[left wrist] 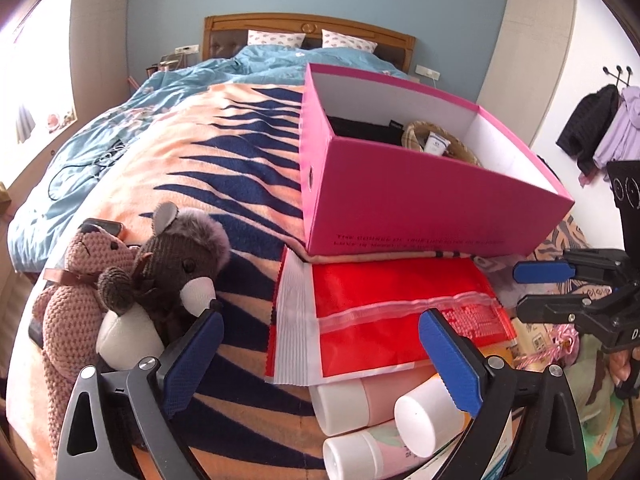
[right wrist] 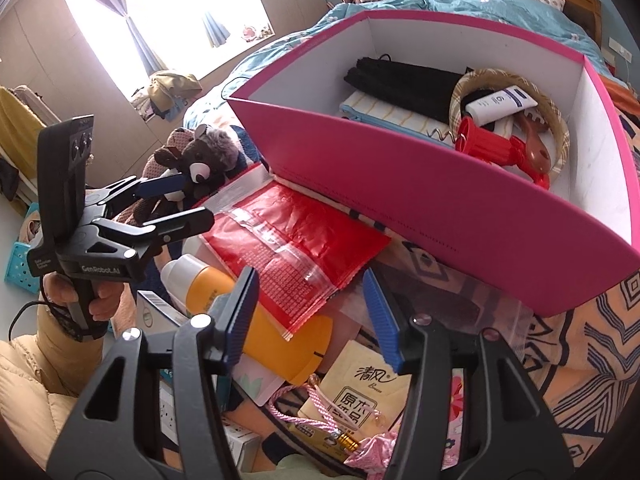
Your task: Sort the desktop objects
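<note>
left gripper (left wrist: 320, 354): jaws released, above red bag (left wrist: 400, 308) | right gripper (right wrist: 310, 316): released, empty | pink box (left wrist: 420, 200) touches bag's far edge

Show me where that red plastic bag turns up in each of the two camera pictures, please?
Left wrist view: the red plastic bag lies low and centre-right, just below the pink box, between the open left gripper fingers.
Right wrist view: the bag lies centre-left, running under the box's near wall.
Shared landmark: the dark brown teddy bear, left of the bag in both.
</note>
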Demonstrator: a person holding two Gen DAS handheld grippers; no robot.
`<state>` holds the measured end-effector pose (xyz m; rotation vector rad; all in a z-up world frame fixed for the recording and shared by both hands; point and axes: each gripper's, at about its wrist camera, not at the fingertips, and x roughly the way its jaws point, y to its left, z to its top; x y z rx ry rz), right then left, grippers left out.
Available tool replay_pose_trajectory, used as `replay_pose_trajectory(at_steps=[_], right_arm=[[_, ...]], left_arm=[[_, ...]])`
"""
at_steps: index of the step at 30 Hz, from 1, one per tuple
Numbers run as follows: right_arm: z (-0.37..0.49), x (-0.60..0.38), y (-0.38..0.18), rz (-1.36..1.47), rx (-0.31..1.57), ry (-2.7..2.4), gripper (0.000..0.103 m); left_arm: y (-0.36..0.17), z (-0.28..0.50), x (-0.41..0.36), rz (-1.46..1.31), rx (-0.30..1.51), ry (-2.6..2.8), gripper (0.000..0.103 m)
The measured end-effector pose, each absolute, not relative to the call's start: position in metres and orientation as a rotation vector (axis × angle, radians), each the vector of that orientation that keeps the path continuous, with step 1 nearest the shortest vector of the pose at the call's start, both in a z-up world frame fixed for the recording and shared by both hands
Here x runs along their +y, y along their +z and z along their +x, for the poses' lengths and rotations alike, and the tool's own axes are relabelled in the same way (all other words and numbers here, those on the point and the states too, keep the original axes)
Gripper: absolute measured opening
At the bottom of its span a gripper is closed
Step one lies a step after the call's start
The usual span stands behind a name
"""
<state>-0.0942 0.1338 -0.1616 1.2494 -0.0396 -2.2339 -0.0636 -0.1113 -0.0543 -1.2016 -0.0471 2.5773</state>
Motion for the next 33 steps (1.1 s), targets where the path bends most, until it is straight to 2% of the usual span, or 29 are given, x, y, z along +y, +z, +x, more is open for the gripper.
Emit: replay_pose_trajectory(at_steps=[3,8,18,21,33], right_arm=[[-0.097,0.134,-0.165,1.286,-0.047,-2.241,0.06],[-0.1,0.132,-0.17,1.33,-0.058,-2.23,0.061],[-0.12,0.122,-0.184,1.445,-0.147,-2.158,0.061],[-0.123,0.118,-0.184,1.446,-0.164,-2.146,0.069],[-0.128,0.114,-0.189,1.454,-0.213,-2.15,0.072]], left_arm=[[-0.059,-0.068,-0.111,-1.224,-0.05,2.552,0.1],[-0.066,-0.076,-0.106,-1.263,-0.037,2.491,0.1],[-0.079,-0.096,-0.111,-1.344,-0.164,2.333,0.099],[-0.083,-0.099,-0.112,-1.362,-0.207,2.29,0.097],[-0.085,-0.104,-0.107,-1.384,-0.201,2.202,0.096]])
